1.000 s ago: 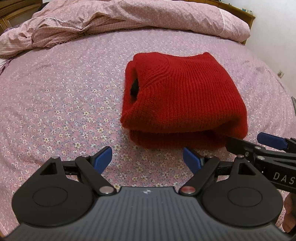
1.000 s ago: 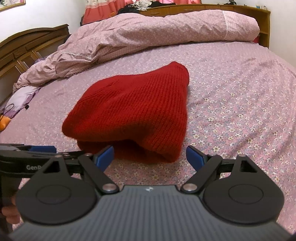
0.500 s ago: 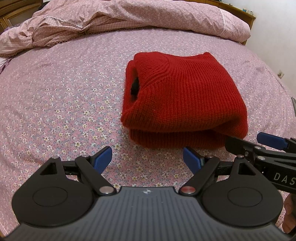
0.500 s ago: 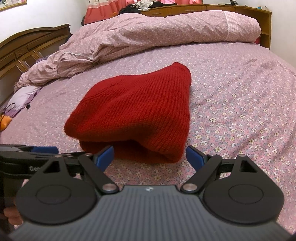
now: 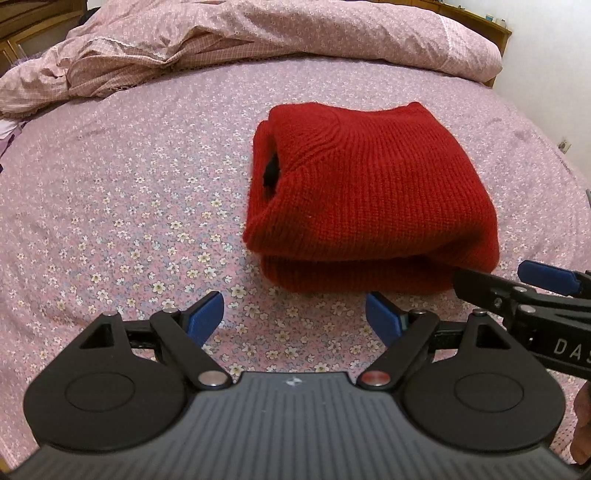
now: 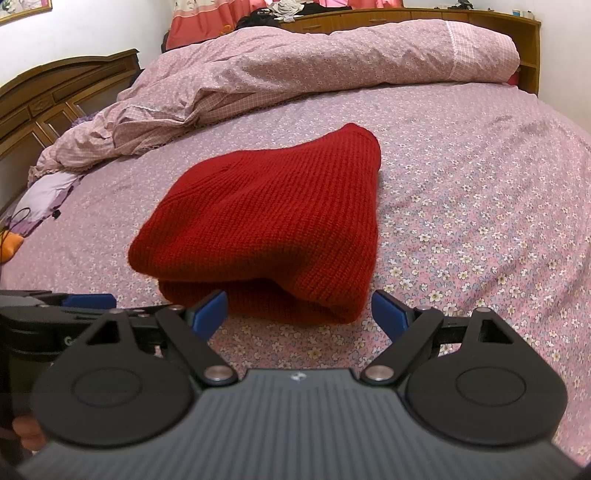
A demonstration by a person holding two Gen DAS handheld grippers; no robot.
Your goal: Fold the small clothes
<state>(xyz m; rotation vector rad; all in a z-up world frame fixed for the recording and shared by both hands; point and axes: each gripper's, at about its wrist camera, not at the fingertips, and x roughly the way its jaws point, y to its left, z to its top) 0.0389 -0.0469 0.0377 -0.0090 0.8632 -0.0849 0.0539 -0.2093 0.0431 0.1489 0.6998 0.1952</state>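
A red knitted sweater (image 5: 373, 195) lies folded into a thick bundle on the floral bed sheet; in the right wrist view the sweater (image 6: 269, 229) sits just beyond the fingers. My left gripper (image 5: 295, 317) hovers open over the sheet, short of the bundle's near left corner, nothing between its blue pads. My right gripper (image 6: 301, 314) is open too, its jaws standing on either side of the bundle's near edge without pressing it. The right gripper's finger (image 5: 546, 275) shows at the right edge of the left wrist view, beside the bundle's near right corner.
A crumpled pink duvet (image 6: 295, 70) is piled along the far side of the bed. A wooden headboard (image 6: 55, 96) stands at the left and a wooden shelf (image 6: 480, 18) behind. Purple cloth and an orange item (image 6: 11, 243) lie at the left edge.
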